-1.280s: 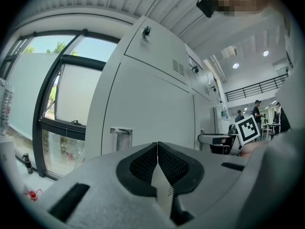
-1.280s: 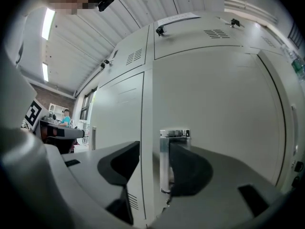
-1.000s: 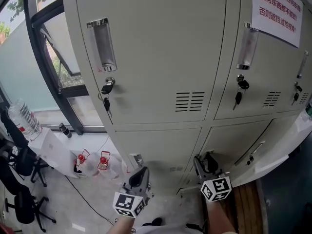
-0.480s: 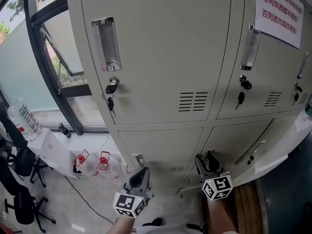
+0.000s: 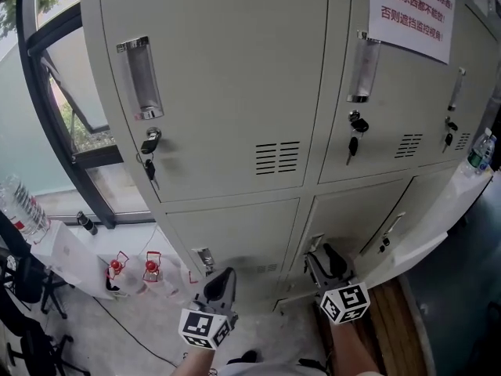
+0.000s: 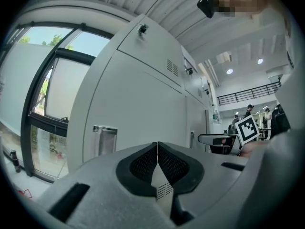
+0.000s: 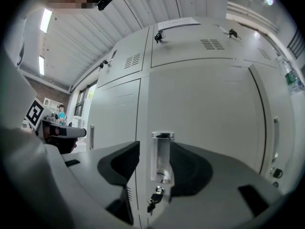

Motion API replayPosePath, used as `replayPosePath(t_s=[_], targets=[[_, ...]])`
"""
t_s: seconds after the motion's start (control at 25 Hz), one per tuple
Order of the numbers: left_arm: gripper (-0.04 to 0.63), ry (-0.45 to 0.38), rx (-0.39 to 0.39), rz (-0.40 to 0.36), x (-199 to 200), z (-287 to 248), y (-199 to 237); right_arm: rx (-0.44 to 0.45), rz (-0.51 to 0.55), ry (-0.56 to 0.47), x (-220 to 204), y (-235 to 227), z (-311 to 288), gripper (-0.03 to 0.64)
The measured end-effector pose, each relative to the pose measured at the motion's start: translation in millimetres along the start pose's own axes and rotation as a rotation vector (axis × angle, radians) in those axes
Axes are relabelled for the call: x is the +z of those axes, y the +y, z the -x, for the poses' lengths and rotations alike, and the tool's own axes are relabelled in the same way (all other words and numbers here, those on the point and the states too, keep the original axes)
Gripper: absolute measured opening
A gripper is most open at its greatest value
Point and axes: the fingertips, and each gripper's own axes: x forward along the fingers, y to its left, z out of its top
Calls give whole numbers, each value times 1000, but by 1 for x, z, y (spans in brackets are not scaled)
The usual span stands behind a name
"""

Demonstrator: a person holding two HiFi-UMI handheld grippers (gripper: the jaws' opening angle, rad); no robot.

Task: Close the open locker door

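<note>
The grey locker bank (image 5: 235, 92) fills the head view. At its lower right one door (image 5: 427, 229) stands swung outward, with a bar handle (image 5: 389, 230) on it. My right gripper (image 5: 322, 257) is open and empty, low in front of the lower middle locker, left of that open door and apart from it. My left gripper (image 5: 223, 279) is shut and empty below the lower left locker. In the right gripper view the open gripper (image 7: 156, 147) frames a recessed handle (image 7: 162, 157) with a key (image 7: 155, 195) under it. The left gripper (image 6: 157, 145) has its pads pressed together.
Keys hang in the upper doors' locks (image 5: 149, 143) (image 5: 356, 124). A paper notice (image 5: 415, 6) is stuck on the upper middle door. A water bottle (image 5: 481, 152) stands at the right. A window frame (image 5: 47, 108), red items (image 5: 131, 266) and chairs (image 5: 23, 288) are on the left.
The head view has swung to the right, so the lockers sit further left and more of the open lower door shows. Both grippers have stayed low and keep their states.
</note>
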Motion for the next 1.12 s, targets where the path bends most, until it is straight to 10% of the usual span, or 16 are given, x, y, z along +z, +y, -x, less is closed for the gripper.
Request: replayPosePath(t_s=[0.88,1.12], targets=[[11,2,-506,31,-8,-65,-194,-556,14,7,7,-90,248,179],[11,13,-566,38,-10,-64,-223,-604,10,-40,14,-87,282,40]])
